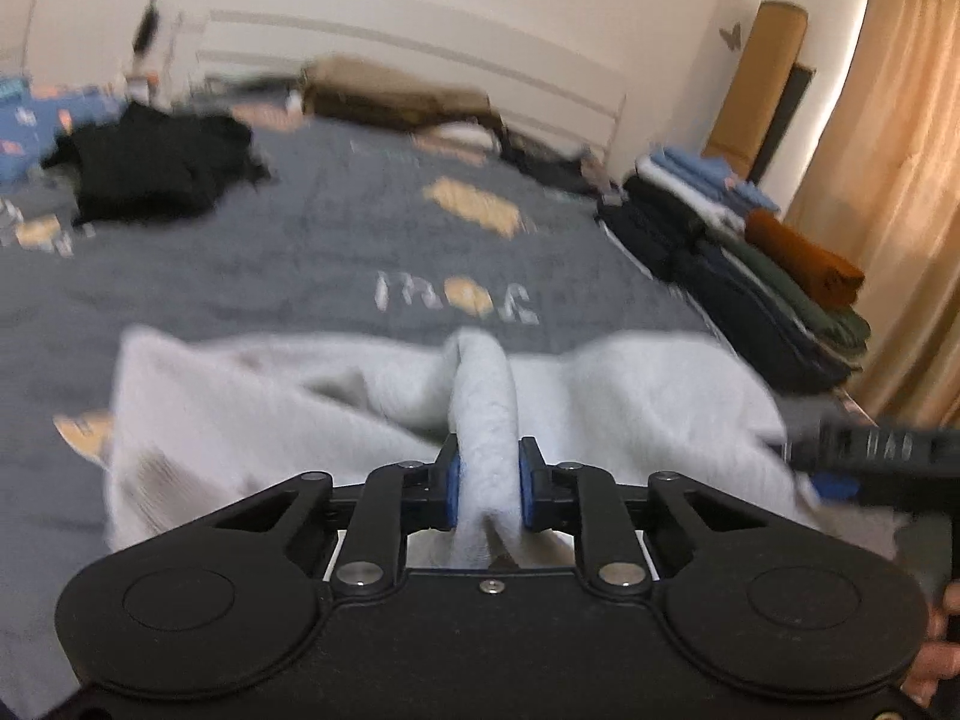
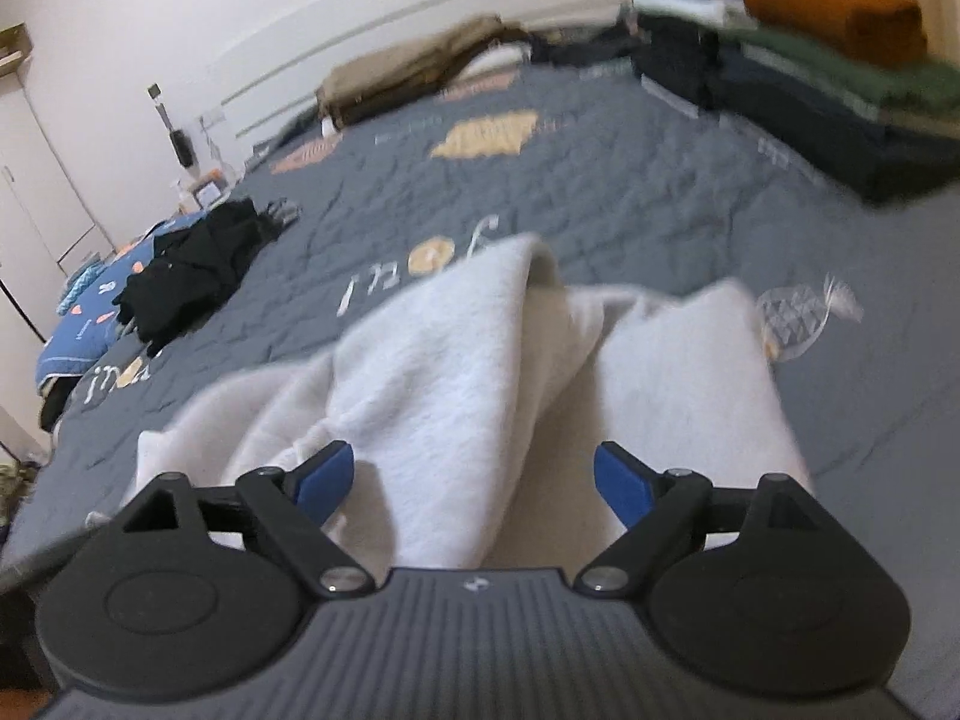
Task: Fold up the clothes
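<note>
The grey quilted bedspread [image 1: 336, 252] fills both of my views. On it, out at two o'clock in the left wrist view, stands a stack of folded clothes [image 1: 774, 276]; at ten o'clock lies a loose black heap [image 1: 162, 162].

The white garment [image 2: 456, 372] I am working on lies crumpled at the near edge of the bed, straight ahead at twelve o'clock of both grippers and directly under them. In the left wrist view its bulk spreads from nine to three o'clock, so its long axis runs across my reach rather than away from me.

My left gripper [image 1: 486, 489] is pinching a raised ridge of that white cloth, its blue pads pressed against the fold from either side. My right gripper [image 2: 474, 483] is spread wide, with cloth lying between the fingers but neither pad touching it that I can see; its tip shows at three o'clock in the left view, just beside the garment's right end.

I judge the right hand is placed to take that end, since the left already holds the middle.
</note>
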`<state>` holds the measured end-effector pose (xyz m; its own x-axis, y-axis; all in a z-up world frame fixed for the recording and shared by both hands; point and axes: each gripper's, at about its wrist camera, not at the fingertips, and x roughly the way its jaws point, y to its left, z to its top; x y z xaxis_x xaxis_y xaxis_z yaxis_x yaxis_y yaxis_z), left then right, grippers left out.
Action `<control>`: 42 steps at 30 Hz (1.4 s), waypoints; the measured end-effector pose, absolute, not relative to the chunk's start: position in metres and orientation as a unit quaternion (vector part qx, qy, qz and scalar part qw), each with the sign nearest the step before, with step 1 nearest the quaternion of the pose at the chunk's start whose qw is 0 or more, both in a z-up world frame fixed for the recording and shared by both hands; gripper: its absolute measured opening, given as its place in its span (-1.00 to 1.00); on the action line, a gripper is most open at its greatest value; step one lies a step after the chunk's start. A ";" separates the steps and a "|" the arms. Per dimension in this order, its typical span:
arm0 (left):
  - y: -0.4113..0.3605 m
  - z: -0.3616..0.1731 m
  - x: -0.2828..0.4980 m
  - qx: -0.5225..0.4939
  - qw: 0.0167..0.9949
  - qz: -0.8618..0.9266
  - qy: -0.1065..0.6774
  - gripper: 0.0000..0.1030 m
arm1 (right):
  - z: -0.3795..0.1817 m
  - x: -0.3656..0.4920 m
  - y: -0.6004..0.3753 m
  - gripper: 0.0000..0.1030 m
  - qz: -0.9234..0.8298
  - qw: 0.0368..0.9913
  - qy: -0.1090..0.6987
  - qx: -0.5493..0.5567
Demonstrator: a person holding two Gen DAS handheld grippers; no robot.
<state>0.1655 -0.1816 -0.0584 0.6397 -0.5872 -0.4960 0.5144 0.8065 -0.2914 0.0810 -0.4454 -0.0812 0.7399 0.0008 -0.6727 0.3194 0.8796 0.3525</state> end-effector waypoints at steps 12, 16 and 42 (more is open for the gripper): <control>-0.169 -0.046 0.180 -0.046 0.908 -0.294 0.295 -0.02 | -0.100 0.087 -0.428 0.69 0.003 0.883 0.418 0.211; -0.181 -0.054 0.175 -0.027 0.900 -0.311 0.304 0.43 | -0.085 0.081 -0.441 0.69 0.003 0.890 0.397 0.223; -0.161 -0.060 0.193 -0.064 0.919 -0.266 0.285 -0.67 | -0.083 0.084 -0.477 -0.80 0.009 0.875 0.262 0.407</control>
<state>0.1926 -0.1614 -0.0601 0.6964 -0.5251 -0.4892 0.4523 0.8504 -0.2689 0.0837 -0.4767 -0.0831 0.8622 0.2288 -0.4520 0.1978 0.6693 0.7162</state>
